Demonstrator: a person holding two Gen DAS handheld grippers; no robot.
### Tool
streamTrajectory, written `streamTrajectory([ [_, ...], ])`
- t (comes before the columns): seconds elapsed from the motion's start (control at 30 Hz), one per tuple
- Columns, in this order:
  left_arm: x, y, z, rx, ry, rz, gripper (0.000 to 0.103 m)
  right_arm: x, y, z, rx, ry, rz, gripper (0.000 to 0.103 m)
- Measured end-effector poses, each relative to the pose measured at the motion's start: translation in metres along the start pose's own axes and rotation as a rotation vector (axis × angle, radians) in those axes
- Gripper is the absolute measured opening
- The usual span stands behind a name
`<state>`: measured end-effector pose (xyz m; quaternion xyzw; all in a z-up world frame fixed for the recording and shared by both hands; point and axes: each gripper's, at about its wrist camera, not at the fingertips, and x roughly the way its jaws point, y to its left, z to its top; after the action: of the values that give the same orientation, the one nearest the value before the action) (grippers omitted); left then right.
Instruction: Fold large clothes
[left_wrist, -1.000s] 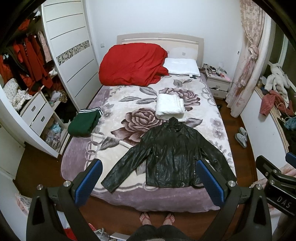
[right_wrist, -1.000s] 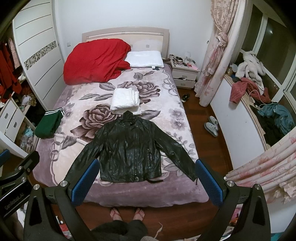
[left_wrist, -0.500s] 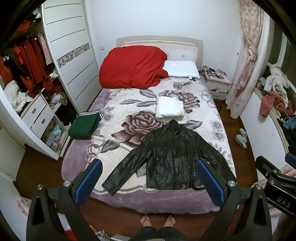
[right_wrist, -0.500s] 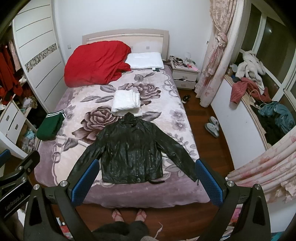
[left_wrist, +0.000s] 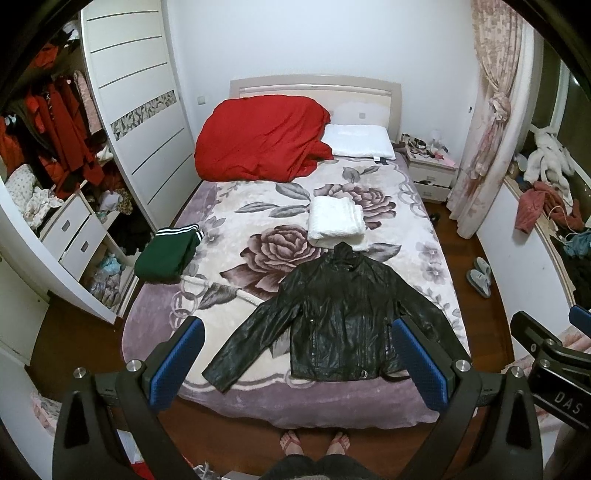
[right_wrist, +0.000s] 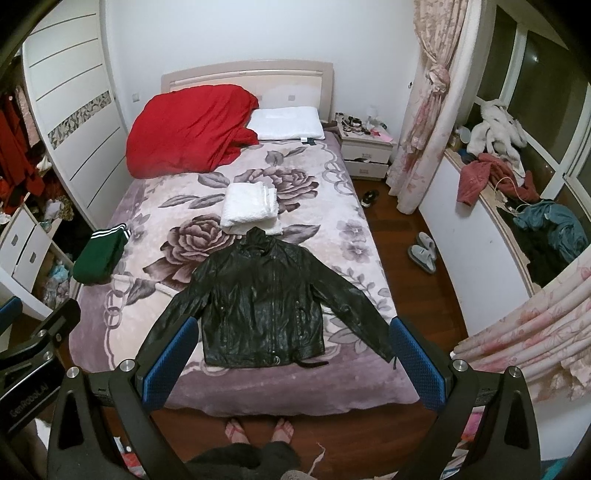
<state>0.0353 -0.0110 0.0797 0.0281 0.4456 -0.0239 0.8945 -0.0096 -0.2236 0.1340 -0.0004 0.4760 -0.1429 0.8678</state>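
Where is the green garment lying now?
The green garment lies folded at the bed's left edge, beside the wardrobe drawers, left of the black jacket.

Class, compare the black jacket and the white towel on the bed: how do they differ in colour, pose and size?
The jacket is black and shiny; the towel is white and fluffy. The jacket lies spread flat with sleeves out, unfolded; the towel is already folded into a neat stack. The jacket covers far more of the bed than the towel. Both rest on the flowered blanket, the jacket's collar touching the towel's near edge.
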Motion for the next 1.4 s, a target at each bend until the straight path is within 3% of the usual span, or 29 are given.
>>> streamTrajectory([
  [0.8,0.003,-0.003,-0.005,0.003,-0.021,-0.008,0.103,-0.010,0.004,0.016,0.001,-0.001,-0.008,0.103],
  [0.97,0.016,0.000,-0.001,0.009,-0.017,-0.020,0.103,0.005,0.011,0.025,0.026,0.013,-0.004,0.103],
  [1.1,0.068,0.007,0.000,0.013,-0.032,-0.005,0.103,0.070,-0.003,0.018,0.134,0.035,0.042,0.103],
  [1.13,0.096,0.004,0.000,0.022,-0.022,0.018,0.103,0.091,-0.010,0.015,0.170,0.049,0.040,0.103],
  [1.23,0.161,-0.001,-0.015,0.037,0.004,0.085,0.103,0.169,-0.047,0.001,0.319,0.152,0.022,0.103],
  [1.3,0.203,-0.008,-0.029,0.057,0.047,0.130,0.103,0.226,-0.079,-0.020,0.428,0.229,0.018,0.088],
  [1.33,0.239,-0.016,-0.036,0.073,0.090,0.163,0.103,0.255,-0.095,-0.035,0.482,0.271,0.013,0.066],
  [1.37,0.253,-0.020,-0.044,0.078,0.109,0.176,0.103,0.286,-0.115,-0.052,0.543,0.318,0.005,0.057],
  [1.4,0.271,-0.019,-0.058,0.079,0.136,0.189,0.103,0.317,-0.136,-0.074,0.614,0.355,0.002,0.057],
])
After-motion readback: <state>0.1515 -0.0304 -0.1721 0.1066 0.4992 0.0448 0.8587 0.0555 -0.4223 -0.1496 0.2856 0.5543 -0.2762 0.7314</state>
